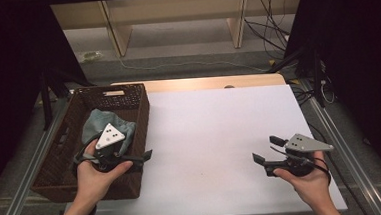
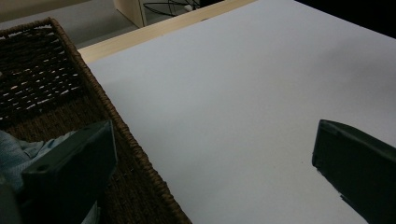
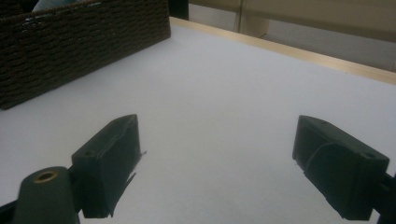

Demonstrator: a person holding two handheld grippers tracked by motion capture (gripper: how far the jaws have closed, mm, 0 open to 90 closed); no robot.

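A: How does the person hold the two hands?

B: Both forearms come in from the near edge of the table. The left hand is raised over the near right part of the woven basket, palm turned up, and it carries the left gripper. The right hand is low over the near right part of the white table surface, and it carries the right gripper, which points to the left, toward the basket.

A: And the jaws, are they apart or together?

B: Apart on both. In the left gripper view the two black jaws stand wide, one over the inside of the basket and the other over the white table, so the gripper sits across the right wall of the basket. In the right gripper view the jaws are also spread wide, with bare table between them. Neither one pinches anything.

A: Where is the cloth?

B: The blue-grey cloth lies crumpled inside the basket, just beyond and under the left gripper. In the left gripper view a piece of the cloth shows beside the left jaw; I cannot tell if it touches. It is well apart from the right gripper
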